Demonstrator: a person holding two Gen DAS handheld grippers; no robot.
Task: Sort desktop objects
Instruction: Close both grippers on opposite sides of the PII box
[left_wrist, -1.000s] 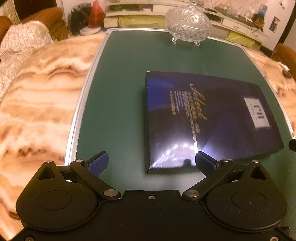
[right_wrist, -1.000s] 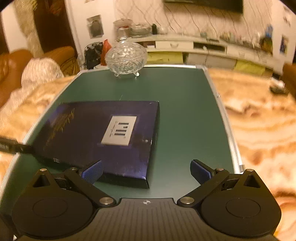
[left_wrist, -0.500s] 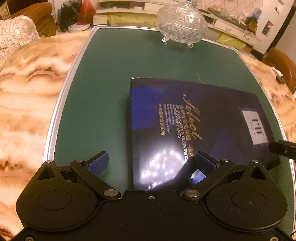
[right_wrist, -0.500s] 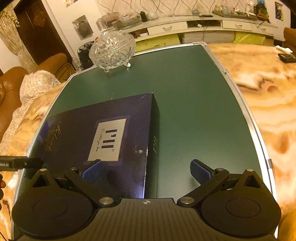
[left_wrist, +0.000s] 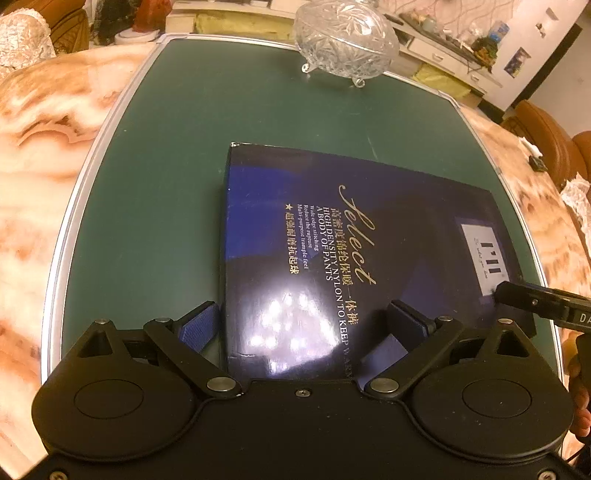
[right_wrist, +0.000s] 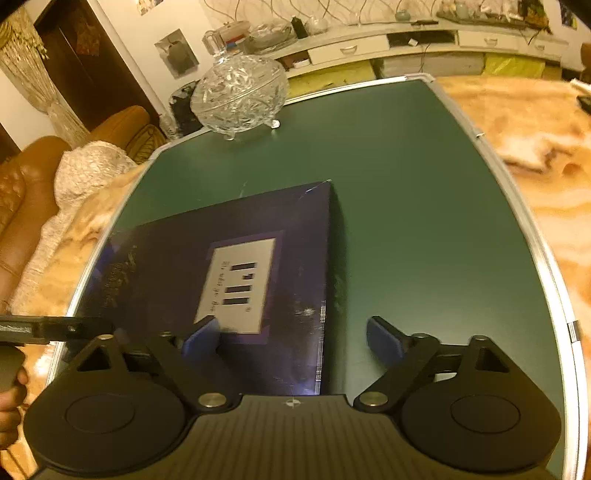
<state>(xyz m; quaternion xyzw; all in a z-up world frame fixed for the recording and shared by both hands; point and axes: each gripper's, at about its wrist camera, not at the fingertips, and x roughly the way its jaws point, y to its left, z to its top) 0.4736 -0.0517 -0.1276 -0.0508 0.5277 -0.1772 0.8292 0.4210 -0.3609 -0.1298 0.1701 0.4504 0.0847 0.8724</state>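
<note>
Both claws, left claw (left_wrist: 301, 319) and right claw (right_wrist: 291, 334), spread wide and empty, have been advanced over the flat blue box's (left_wrist: 354, 251) near edge, so a two-sided lift is judged imminent.

Warm dim light, box (left_wrist: 354, 258) glare, fisheye warp

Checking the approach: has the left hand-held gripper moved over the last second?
Yes. The left hand-held gripper has advanced toward the glass candy dish; its fingers now straddle the dark blue box's near corner on the green mat.
</note>
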